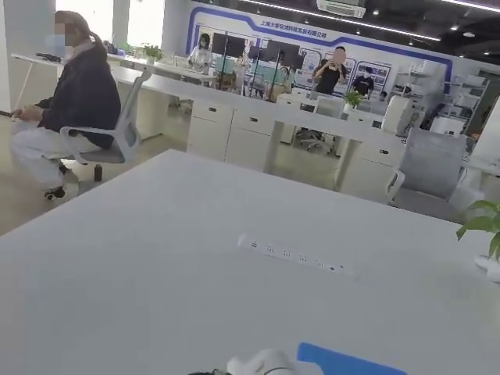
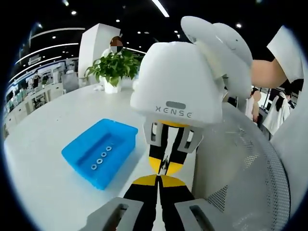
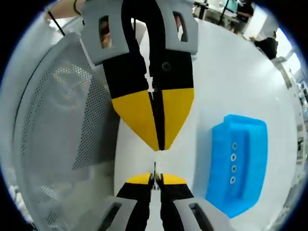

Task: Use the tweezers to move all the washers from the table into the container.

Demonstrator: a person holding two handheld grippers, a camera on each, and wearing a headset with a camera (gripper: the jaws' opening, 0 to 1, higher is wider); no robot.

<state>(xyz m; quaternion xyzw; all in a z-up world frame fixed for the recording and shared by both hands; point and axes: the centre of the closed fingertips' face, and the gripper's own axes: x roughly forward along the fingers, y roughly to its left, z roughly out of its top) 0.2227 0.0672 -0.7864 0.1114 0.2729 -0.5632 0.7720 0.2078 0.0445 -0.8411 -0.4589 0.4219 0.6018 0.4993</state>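
Washers (image 2: 102, 158), four in a row, lie inside the blue container (image 2: 120, 156), which sits on the white table (image 2: 48, 120) near the grippers. The left gripper (image 2: 159, 177) has its yellow tips pressed together, with nothing I can make out between them. The right gripper (image 3: 155, 177) faces it tip to tip, also clenched. A thin sliver (image 3: 154, 167) stands up from between its tips (possibly the tweezers' point, too small to tell). The two sets of tips are very near each other; whether they touch I cannot tell.

The main risk, as I judge it, is a collision. The head view looks out across the room, with a corner of the container at its bottom edge, so any move from here would be made half blind. A nudge could knock the sliver loose, or catch the container's wall and spill the washers. The mesh chair back (image 2: 240, 163), close beside both grippers, could also snag a jaw.
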